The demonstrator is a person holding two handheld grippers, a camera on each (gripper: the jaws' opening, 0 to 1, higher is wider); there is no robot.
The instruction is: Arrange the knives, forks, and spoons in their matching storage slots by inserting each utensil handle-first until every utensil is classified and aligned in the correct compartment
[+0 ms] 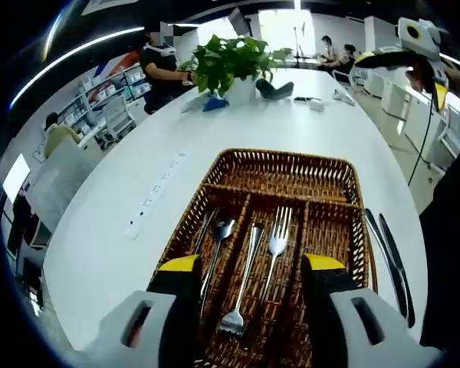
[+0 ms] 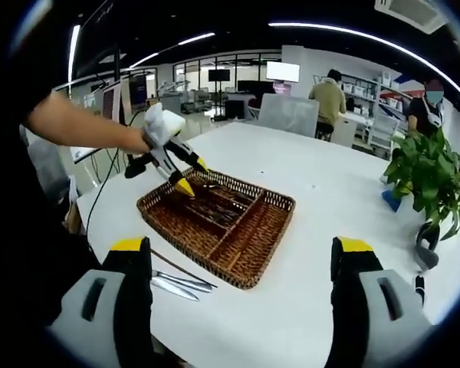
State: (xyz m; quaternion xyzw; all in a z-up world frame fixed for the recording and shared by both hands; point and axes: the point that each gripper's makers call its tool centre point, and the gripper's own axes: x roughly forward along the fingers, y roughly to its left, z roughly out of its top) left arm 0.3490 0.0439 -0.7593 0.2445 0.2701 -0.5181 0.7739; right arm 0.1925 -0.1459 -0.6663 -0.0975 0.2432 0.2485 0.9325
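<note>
Jaws on both grippers stand apart and hold nothing. Left gripper (image 1: 249,268) hangs over the basket (image 1: 291,165) (forks (image 1: 276,241) and a spoon (image 1: 218,249) lie in its slots). Two knives (image 2: 176,282) lie on the table (image 2: 345,192), just beside the basket's edge, near the right gripper (image 2: 241,264).

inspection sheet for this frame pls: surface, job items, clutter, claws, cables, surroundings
Surface: white table, long, rounded end.
Job's things: wicker cutlery tray; forks and a spoon lie in its long slots; knives on the table beside it.
Clutter: potted plant, small dark items at the far end.
Claws: left claw open above the tray; right claw open, empty, clear of the tray.
Cables: black cable hangs off the table edge.
Surroundings: open office, seated people, shelving.
</note>
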